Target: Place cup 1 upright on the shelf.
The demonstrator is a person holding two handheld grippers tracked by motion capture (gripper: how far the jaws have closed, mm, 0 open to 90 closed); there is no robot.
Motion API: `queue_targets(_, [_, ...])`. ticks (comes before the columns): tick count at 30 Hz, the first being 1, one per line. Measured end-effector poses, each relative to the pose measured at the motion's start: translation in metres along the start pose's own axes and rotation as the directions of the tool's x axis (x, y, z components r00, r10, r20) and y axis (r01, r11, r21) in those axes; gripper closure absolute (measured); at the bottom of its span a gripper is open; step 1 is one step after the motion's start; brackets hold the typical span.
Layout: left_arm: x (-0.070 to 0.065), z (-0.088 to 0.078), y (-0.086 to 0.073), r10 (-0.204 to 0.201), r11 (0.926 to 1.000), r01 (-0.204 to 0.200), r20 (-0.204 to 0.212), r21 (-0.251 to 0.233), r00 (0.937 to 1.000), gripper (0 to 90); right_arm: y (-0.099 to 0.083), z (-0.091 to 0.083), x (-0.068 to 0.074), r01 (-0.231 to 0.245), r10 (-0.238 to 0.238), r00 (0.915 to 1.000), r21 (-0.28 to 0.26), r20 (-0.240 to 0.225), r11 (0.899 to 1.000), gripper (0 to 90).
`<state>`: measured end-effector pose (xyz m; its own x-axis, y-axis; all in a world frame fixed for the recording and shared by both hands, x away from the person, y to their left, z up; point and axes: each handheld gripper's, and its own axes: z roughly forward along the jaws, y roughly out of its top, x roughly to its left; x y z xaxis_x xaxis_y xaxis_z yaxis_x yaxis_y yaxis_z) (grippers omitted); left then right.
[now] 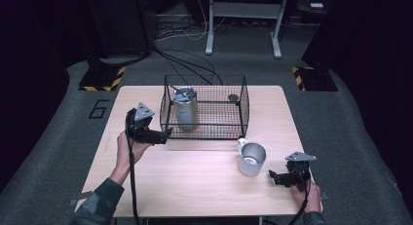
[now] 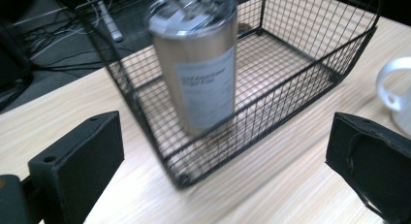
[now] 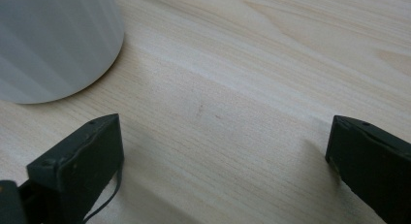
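Note:
A steel tumbler (image 1: 185, 108) with a clear lid stands upright in the left part of a black wire basket (image 1: 229, 132). My left gripper (image 1: 167, 134) hovers open just outside the basket's left front corner. In the left gripper view the tumbler (image 2: 198, 59) rises behind the mesh of the basket (image 2: 271, 107), between the wide-apart jaws. A metal mug (image 1: 251, 159) with a white handle stands in front of the basket on the table (image 1: 195, 186). My right gripper (image 1: 273, 177) rests open low to the mug's right. The mug's wall (image 3: 53, 40) fills the upper left of the right gripper view.
A small dark round object (image 1: 233, 97) lies in the basket's far right corner. Cables (image 1: 185, 59) run over the floor behind the table, near a metal stand (image 1: 243, 20). Striped floor plates (image 1: 103, 79) sit at the back left and right.

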<state>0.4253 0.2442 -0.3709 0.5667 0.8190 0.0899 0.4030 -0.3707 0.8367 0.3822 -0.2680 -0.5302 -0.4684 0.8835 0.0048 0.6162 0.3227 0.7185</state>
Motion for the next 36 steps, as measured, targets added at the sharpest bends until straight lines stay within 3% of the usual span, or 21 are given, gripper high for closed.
queue_targets(2, [0.000,0.000,0.000,0.000,1.0000,0.000,0.000,0.000,1.0000,0.0,0.000,0.000,0.000,0.000,0.000,1.0000,0.000,0.000,1.000,0.0])
queue_targets(3, [0.006,-0.011,-0.035,-0.040,0.9989,0.040,-0.026,0.023,0.9989,0.0,0.000,0.000,0.000,0.000,0.000,1.0000,0.000,0.000,1.000,0.0])
queue_targets(4, [0.006,-0.011,-0.035,-0.040,0.9989,0.040,-0.026,0.023,0.9989,0.1,0.000,0.000,0.000,0.000,0.000,1.0000,0.000,0.000,1.000,0.0])
queue_targets(6, [0.010,-0.011,-0.059,-0.080,0.9959,0.081,-0.031,0.041,0.9963,0.1,0.000,0.000,0.000,0.002,-0.002,1.0000,0.000,0.000,1.000,0.0])
queue_targets(10, [0.015,-0.008,-0.084,-0.129,0.9882,0.131,-0.035,0.079,0.9911,0.0,0.000,0.000,0.000,0.005,-0.005,1.0000,-0.001,0.000,1.000,0.0])
queue_targets(17, [0.018,-0.004,-0.123,-0.164,0.9782,0.173,-0.076,0.115,0.9834,0.0,0.000,0.000,0.000,0.005,-0.005,1.0000,-0.001,0.001,1.000,0.0])
queue_targets(20, [0.020,0.000,-0.141,-0.194,0.9690,0.206,-0.090,0.137,0.9768,0.1,0.000,0.000,0.000,0.005,-0.005,1.0000,-0.001,0.000,1.000,0.0])
queue_targets(22, [0.021,0.001,-0.149,-0.218,0.9627,0.229,-0.088,0.143,0.9719,0.0,0.000,0.000,0.000,0.005,-0.005,1.0000,-0.001,0.000,1.000,0.0])
queue_targets(31, [0.022,0.004,-0.171,-0.248,0.9513,0.266,-0.125,0.155,0.9605,0.0,0.000,0.000,0.000,0.007,-0.007,1.0000,-0.001,0.000,1.000,0.0])
queue_targets(36, [0.022,0.006,-0.175,-0.250,0.9491,0.269,-0.130,0.164,0.9596,0.0,0.001,0.000,-0.001,0.015,-0.015,0.9999,-0.003,-0.003,1.000,0.0])
